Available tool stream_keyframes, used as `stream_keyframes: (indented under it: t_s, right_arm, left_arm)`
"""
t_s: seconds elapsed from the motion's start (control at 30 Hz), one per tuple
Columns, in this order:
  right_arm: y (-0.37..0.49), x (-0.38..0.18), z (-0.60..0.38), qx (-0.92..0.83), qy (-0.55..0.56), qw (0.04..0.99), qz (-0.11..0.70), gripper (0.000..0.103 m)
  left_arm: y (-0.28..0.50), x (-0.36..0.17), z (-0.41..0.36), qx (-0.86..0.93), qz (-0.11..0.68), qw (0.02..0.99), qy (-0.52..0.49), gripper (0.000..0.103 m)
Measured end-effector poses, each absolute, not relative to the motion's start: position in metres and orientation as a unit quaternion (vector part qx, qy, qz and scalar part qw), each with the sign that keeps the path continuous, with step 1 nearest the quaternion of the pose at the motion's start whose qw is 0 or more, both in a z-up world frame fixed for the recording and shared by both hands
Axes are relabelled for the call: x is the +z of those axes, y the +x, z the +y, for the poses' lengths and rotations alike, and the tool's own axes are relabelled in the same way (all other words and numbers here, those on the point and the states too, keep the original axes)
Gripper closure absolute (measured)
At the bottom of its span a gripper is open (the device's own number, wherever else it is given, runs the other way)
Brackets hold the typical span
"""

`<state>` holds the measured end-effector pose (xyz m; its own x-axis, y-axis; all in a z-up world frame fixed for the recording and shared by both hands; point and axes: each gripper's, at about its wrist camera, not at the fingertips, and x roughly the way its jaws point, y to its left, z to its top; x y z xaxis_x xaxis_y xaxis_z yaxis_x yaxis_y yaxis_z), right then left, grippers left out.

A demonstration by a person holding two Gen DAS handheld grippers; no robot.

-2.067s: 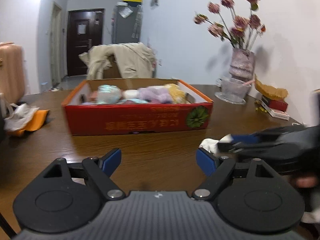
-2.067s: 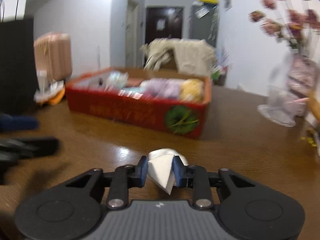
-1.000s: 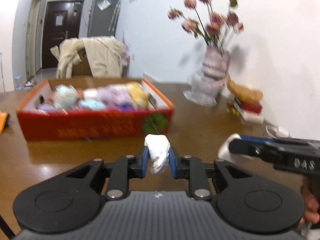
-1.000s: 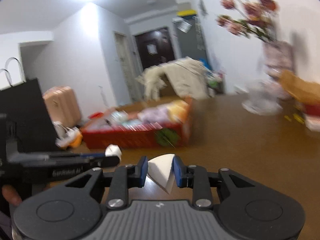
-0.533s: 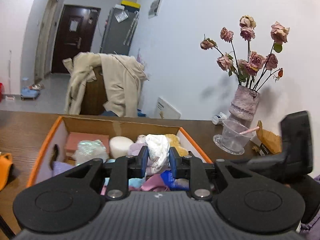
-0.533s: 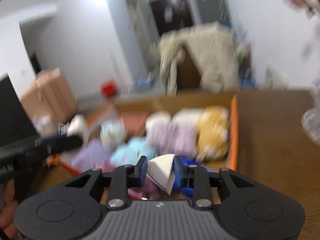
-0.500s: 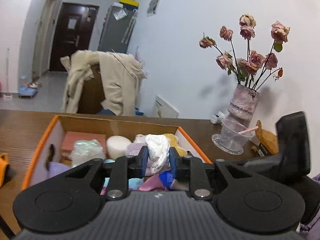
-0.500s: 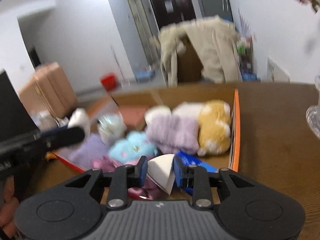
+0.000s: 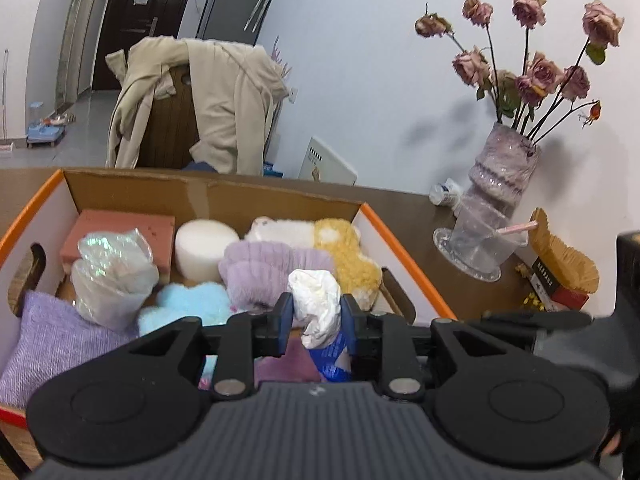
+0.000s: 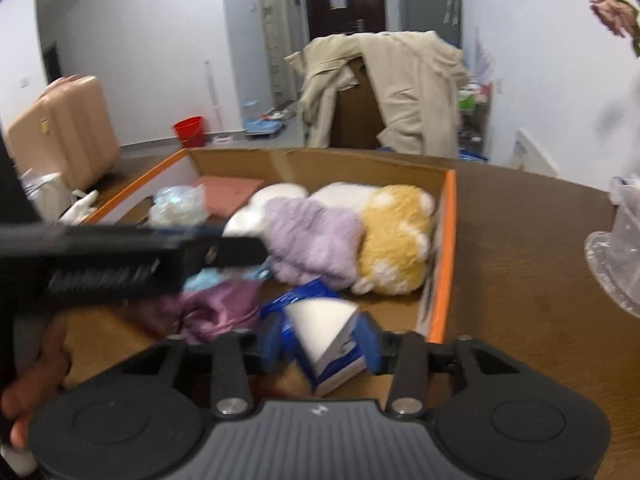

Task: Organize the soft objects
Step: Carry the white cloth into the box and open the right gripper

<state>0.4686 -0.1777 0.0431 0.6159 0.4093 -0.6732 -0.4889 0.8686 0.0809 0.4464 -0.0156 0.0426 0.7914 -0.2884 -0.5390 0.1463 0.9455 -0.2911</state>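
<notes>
left gripper: narrow gap, both blue pads pressed on a crumpled white plastic bag; jaws eased apart slightly just now, bag between them, held above the box interior
right gripper: jaws have just been opening; a white wedge sponge sits between the blue pads, gaps visible either side, contact unclear because of blur; a blue-and-white packet lies under it
right gripper in left view: black body at the right edge, fingers hidden
left gripper in right view: dark bar across the left side, blurred, fingers not readable
hand: fingers wrapped on the left gripper handle, lower left of the right view
box: cardboard, orange rim, on a brown wooden table; both grippers over its near right part
box contents: purple plush beside yellow plush, touching; white round sponge behind; pink block at far left corner; shiny wrapped bundle in front of the block; light blue plush; lilac cloth at near left; mauve fabric near the sponge
vase: dried roses, on the table right of the box, apart from it
background: beige coat over a chair, pink suitcase, red bucket
</notes>
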Motion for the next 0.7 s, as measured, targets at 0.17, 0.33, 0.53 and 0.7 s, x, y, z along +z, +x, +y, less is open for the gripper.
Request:
stream_keyframes:
  t_s: [0.17, 0.33, 0.53, 0.7]
  right_arm:
    - [0.454, 0.057, -0.191, 0.267, -0.027, 0.899, 0.347, 0.048]
    - [0.433, 0.087, -0.214, 0.221, -0.022, 0.926, 0.304, 0.043]
    - [0.397, 0.120, -0.232, 0.209, -0.019, 0.941, 0.266, 0.032]
    - [0.366, 0.133, -0.238, 0.209, -0.015, 0.947, 0.245, 0.031]
  left_arm:
    - [0.440, 0.051, -0.012, -0.105, 0.309, 0.939, -0.113, 0.062]
    - [0.424, 0.080, -0.015, -0.112, 0.291, 0.944, -0.108, 0.040]
    - [0.390, 0.117, -0.023, -0.120, 0.255, 0.955, -0.093, 0.028]
    - [0.354, 0.132, -0.023, -0.107, 0.230, 0.965, -0.070, 0.022]
